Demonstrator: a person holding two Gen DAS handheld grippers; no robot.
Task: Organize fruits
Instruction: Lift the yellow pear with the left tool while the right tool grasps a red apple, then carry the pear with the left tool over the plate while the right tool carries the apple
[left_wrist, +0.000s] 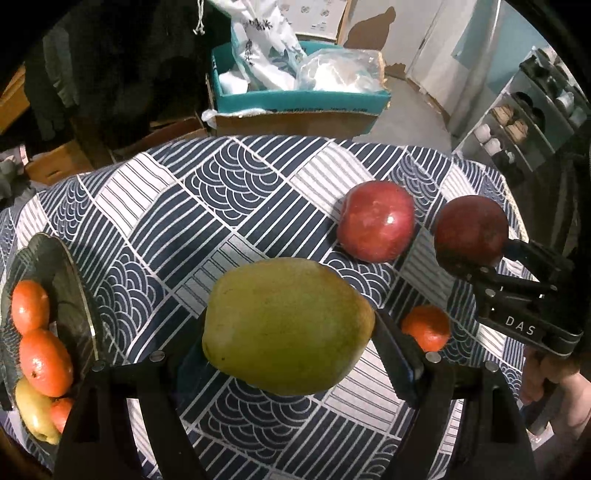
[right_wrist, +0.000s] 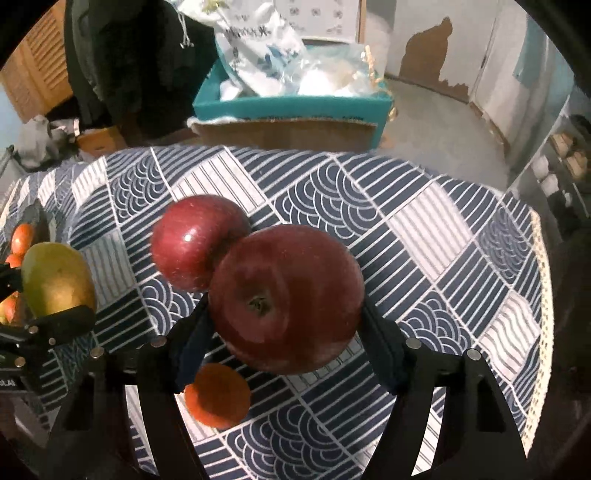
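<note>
1. Above the worktop (left_wrist: 258, 192), covered w/ a navy-and-white patterned cloth, the left gripper (left_wrist: 288, 328) holds a large green-yellow mango (left_wrist: 288, 325) clamped between its two fingers, lifted clear of the cloth. Grip sits across the mango's width, prob. because that is the span the jaws can manage.
2. Right gripper (right_wrist: 286, 317) is closed on a dark red apple (right_wrist: 286, 299), stem end facing the camera; also off the cloth. Pinching the round sides keeps it from rolling out.
3. Second shiny red apple (right_wrist: 195, 243) rests on the cloth just behind the held one; the two overlap in the right wrist view, so can't tell if they touch. In the left wrist view they look apart.
4. Small orange tangerine (right_wrist: 218, 395) lies loose on the cloth below the right gripper, between both grippers; not yet collected.
5. Dark glass plate (left_wrist: 70, 288) at the worktop's left edge already carries orange tangerines (left_wrist: 40, 332) + a yellowish fruit (left_wrist: 35, 413), so it reads as the collecting spot.
6. Judgement: both held fruits are likely bound for that plate; mango is nearer. Room there looks tight, so the mango may need a gentle set-down to avoid nudging tangerines off.
7. Teal cardboard box (left_wrist: 303, 99) w/ plastic bags sits beyond the worktop, not involved.
</note>
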